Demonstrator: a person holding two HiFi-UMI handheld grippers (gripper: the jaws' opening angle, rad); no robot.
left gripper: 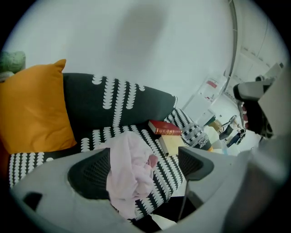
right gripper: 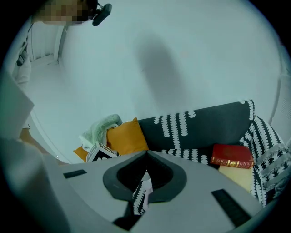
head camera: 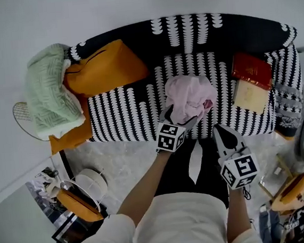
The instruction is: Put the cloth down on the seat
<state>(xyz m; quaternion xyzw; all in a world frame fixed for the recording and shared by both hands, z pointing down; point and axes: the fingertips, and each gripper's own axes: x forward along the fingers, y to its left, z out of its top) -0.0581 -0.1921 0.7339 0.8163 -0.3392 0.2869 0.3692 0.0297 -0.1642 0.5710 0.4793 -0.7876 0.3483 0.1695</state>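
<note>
A crumpled pale pink cloth (head camera: 189, 96) lies on the black-and-white patterned sofa seat (head camera: 124, 113), near its front edge. My left gripper (head camera: 182, 118) is at the cloth's near side. In the left gripper view the jaws stand wide apart around the cloth (left gripper: 129, 173). The fabric rests against the left pad (left gripper: 88, 175), and the right pad (left gripper: 195, 161) is well clear of it. My right gripper (head camera: 221, 130) hangs in front of the sofa over the floor, to the right of the cloth. Its jaws (right gripper: 146, 157) meet at the tips with nothing in them.
An orange cushion (head camera: 104, 67) and a green knitted blanket (head camera: 47, 91) fill the sofa's left end. A red book (head camera: 251, 70) and a tan book (head camera: 250, 97) lie on its right end. A round fan (head camera: 91, 185) and clutter stand on the floor at the left.
</note>
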